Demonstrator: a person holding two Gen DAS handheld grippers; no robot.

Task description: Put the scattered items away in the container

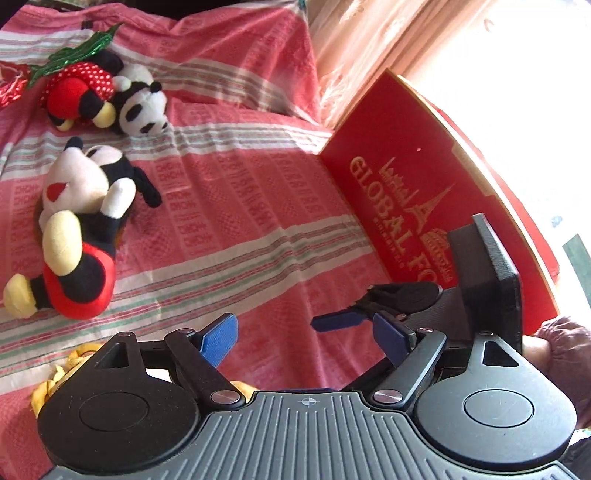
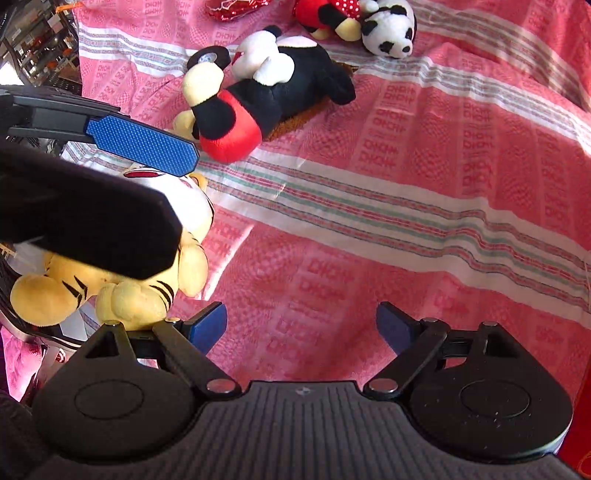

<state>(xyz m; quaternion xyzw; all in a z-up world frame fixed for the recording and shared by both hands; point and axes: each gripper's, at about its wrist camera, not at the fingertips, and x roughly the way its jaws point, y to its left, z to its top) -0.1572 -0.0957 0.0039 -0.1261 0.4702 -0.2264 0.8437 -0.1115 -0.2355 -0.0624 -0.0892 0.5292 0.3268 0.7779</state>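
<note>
A Mickey plush (image 1: 74, 229) lies on the pink striped cloth (image 1: 240, 184), also in the right wrist view (image 2: 266, 92). A Minnie plush (image 1: 79, 94) and a panda plush (image 1: 142, 101) lie behind it, also in the right wrist view, Minnie (image 2: 328, 16) and panda (image 2: 388, 31). A yellow tiger plush (image 2: 147, 273) lies at the near left, under the left gripper. A red box (image 1: 424, 206) stands at the right. My left gripper (image 1: 306, 336) is open and empty. My right gripper (image 2: 301, 325) is open and empty over bare cloth.
A shiny red wrapped item (image 2: 232, 9) and a green glittery leaf (image 1: 77, 51) lie at the far edge. A curtain and bright window (image 1: 424, 44) stand behind the box. Shelving (image 2: 33, 44) shows at far left.
</note>
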